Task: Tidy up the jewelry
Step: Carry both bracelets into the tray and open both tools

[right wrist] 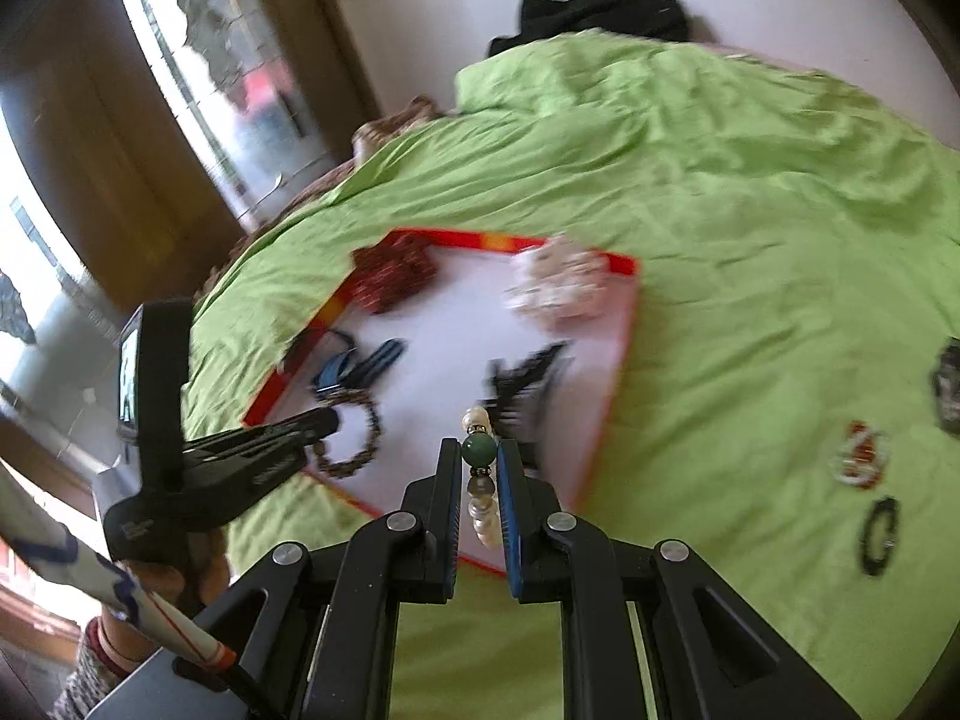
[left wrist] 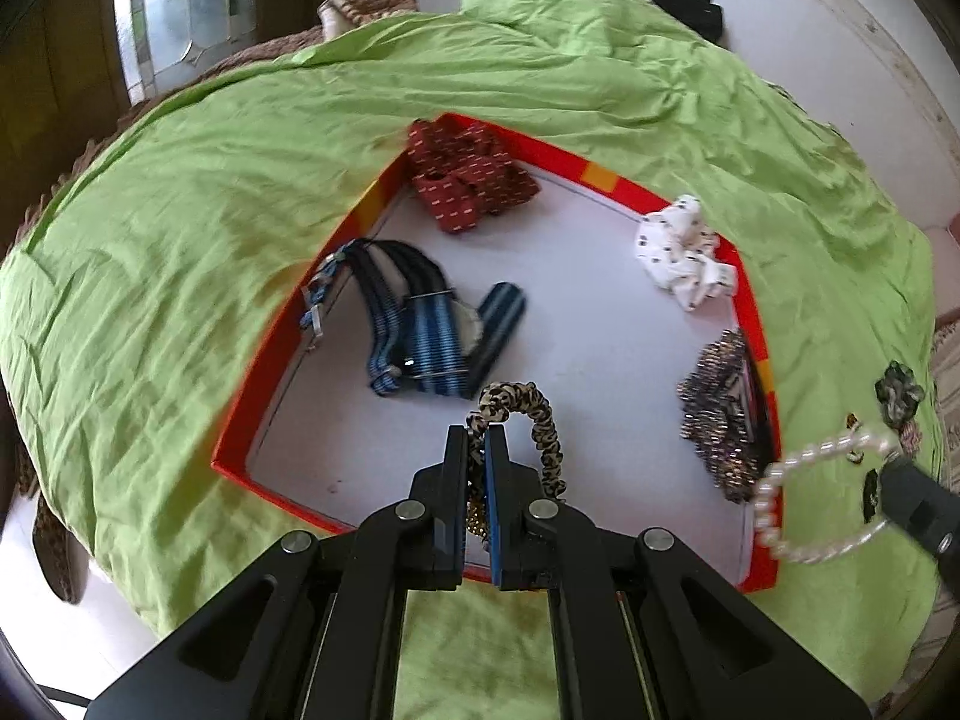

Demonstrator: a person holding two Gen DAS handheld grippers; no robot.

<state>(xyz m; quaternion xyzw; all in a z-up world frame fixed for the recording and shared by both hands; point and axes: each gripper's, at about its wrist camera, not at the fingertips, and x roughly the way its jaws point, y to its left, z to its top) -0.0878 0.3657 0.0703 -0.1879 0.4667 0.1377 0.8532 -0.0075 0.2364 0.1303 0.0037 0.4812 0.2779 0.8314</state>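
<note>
Hovering over the red-rimmed tray [left wrist: 759, 324], the left gripper [left wrist: 478, 441] is clamped on a leopard-print scrunchie [left wrist: 522, 414]; the right gripper [right wrist: 480, 450] pinches a pearl bracelet [right wrist: 483, 480].

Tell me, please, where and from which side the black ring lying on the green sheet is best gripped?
Grip the black ring across its band, coming straight down from above. It lies flat on the green sheet with its middle open, so one finger can probably drop inside and one outside. The view is blurred, so its finer shape is unclear.
</note>
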